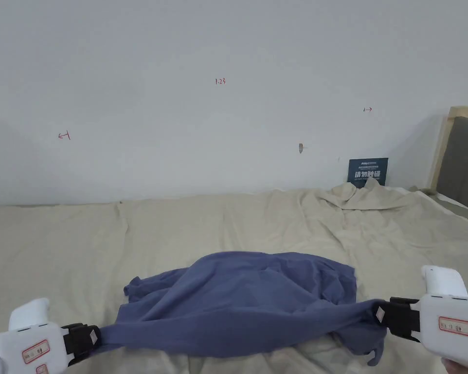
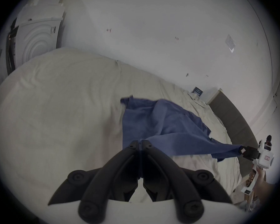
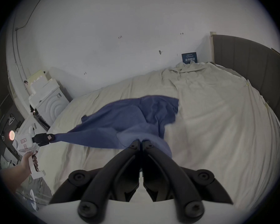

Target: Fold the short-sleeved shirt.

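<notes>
Nearest you, both tools have cloth. The left gripper [image 1: 94,336] has its jaws pressed together on one end of the blue short-sleeved shirt [image 1: 243,307]; the right gripper [image 1: 381,314] pinches the opposite end the same way. In each gripper view the black jaws meet at the tips with blue fabric caught between them.

Shirt position: its near edge is stretched in a taut band between your two tools, lifted off the beige bed sheet [image 1: 53,243]. The rest billows behind that band and trails onto the sheet, still crumpled, one flap hanging below the right gripper.

Handling, judged: light, soft, limp knit. It will sag wherever unsupported and holds no crease by itself. It looks unlikely to slip from a firm pinch, but thin edges can creep out under tension. Best holds are probably hem corners or shoulder seams; which part you hold now cannot be told.

View differences: the head view gives both tools and the span at once. The left gripper view adds the right gripper [image 2: 242,150] with the hand holding it, and white foam packing by the wall. The right gripper view adds the left gripper [image 3: 52,137], the grey headboard [image 3: 249,65] and a dark card [image 3: 189,57] against the far wall.
</notes>
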A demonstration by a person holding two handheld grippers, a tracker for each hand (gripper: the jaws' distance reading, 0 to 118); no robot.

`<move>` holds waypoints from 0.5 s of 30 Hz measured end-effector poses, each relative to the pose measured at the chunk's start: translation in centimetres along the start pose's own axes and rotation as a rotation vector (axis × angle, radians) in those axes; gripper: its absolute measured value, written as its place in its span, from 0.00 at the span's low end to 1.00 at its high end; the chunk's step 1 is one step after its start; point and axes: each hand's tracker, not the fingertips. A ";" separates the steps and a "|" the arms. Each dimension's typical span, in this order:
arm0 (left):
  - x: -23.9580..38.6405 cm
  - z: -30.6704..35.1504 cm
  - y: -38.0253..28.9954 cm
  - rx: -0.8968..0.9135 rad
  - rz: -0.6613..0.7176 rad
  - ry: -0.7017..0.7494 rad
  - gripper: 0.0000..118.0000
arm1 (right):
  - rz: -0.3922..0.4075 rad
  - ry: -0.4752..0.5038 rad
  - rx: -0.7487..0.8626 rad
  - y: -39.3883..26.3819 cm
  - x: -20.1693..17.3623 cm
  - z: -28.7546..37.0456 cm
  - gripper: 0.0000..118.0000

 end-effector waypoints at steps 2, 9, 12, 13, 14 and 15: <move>0.1 2.9 -1.7 -0.008 -0.016 0.001 0.03 | 0.005 0.014 -0.027 -1.5 0.3 2.1 0.04; -0.3 10.2 -5.7 -0.057 -0.145 0.015 0.03 | 0.098 0.020 -0.087 -6.1 0.4 9.4 0.04; -0.8 11.6 -8.2 -0.088 -0.163 0.007 0.03 | 0.090 0.012 -0.109 -8.4 0.8 11.1 0.04; -0.8 11.9 -8.9 -0.097 -0.169 0.009 0.03 | 0.091 0.009 -0.111 -9.1 0.9 11.6 0.04; -1.2 12.2 -9.8 -0.106 -0.170 0.012 0.03 | 0.091 0.008 -0.113 -9.8 1.1 12.1 0.04; -1.5 12.5 -10.5 -0.115 -0.164 0.010 0.03 | 0.087 0.007 -0.121 -10.3 1.4 12.3 0.04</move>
